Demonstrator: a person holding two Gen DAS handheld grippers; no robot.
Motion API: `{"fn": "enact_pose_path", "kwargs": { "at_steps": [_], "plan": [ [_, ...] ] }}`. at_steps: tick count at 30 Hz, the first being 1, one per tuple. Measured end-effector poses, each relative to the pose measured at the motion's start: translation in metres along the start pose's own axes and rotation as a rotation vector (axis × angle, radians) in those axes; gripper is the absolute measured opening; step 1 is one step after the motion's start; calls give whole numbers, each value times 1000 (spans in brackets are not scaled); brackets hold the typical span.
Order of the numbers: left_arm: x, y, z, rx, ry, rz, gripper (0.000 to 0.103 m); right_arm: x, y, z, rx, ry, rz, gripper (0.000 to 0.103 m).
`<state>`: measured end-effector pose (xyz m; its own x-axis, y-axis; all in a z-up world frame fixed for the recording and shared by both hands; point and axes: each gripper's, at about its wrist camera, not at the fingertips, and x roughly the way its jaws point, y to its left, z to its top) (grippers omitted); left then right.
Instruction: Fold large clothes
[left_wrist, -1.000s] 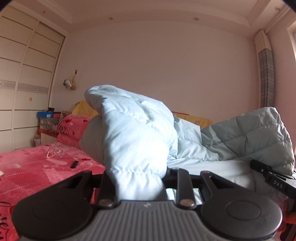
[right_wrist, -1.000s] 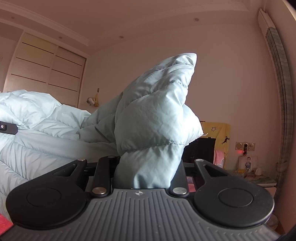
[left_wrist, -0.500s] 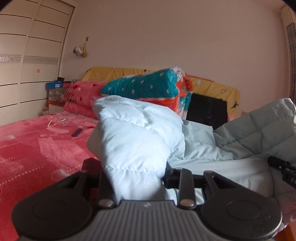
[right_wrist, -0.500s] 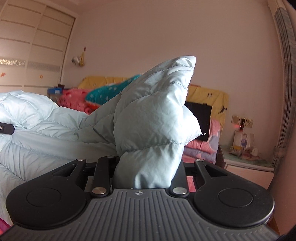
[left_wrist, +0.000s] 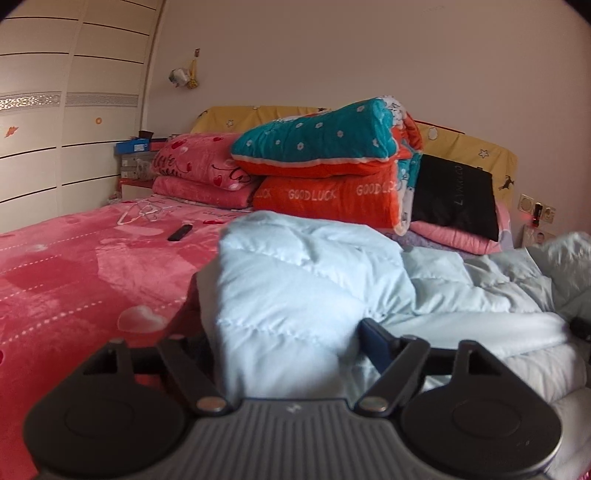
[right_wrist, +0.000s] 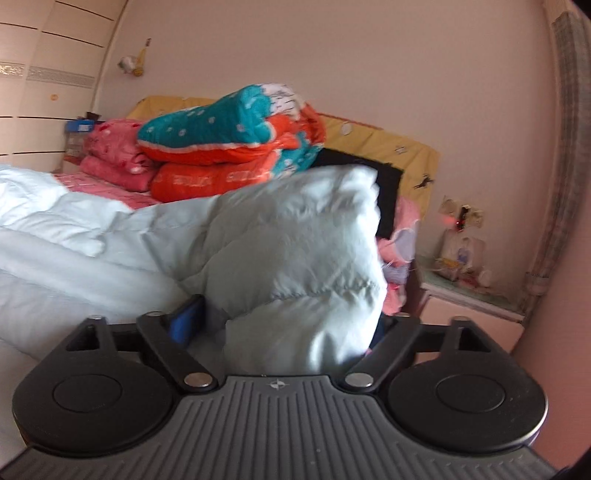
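both tools, left tool (left_wrist: 284, 332) and right tool (right_wrist: 291, 325), have their jaws spread wide.

The left gripper (left_wrist: 286, 334) has a dark grey ribbed housing bearing a small pale logo, flanked by two round matte-black discs and black link arms fastened with silver rivets; one finger (left_wrist: 373, 338) shows a dark blue pad. The right gripper (right_wrist: 291, 325) is built alike, with the same ribbed grey body, a small star-like mark, black discs and silver rivets, and a brighter blue pad on its finger (right_wrist: 184, 323).
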<state>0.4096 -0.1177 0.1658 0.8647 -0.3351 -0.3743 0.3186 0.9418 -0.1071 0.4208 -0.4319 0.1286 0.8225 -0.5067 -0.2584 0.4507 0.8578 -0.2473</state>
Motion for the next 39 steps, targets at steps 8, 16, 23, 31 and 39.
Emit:
{"fn": "enact_pose_path", "kwargs": {
  "at_steps": [8, 16, 23, 31, 39],
  "plan": [
    [-10, 21, 6, 11, -37, 134, 97, 3, -43, -11, 91, -11, -127, 103],
    [-71, 34, -12, 27, -31, 203, 97, -58, -84, -45, 212, -40, -177, 103],
    [-163, 23, -59, 51, 7, 142, 98, -157, -71, -96, 214, -8, -139, 103],
    [-285, -7, -122, 80, 99, 87, 100, -294, -42, -132, 234, 36, -65, 103],
    [-405, -24, -149, 31, 116, 26, 102, -449, -18, -150, 257, 85, 50, 103]
  ]
}}
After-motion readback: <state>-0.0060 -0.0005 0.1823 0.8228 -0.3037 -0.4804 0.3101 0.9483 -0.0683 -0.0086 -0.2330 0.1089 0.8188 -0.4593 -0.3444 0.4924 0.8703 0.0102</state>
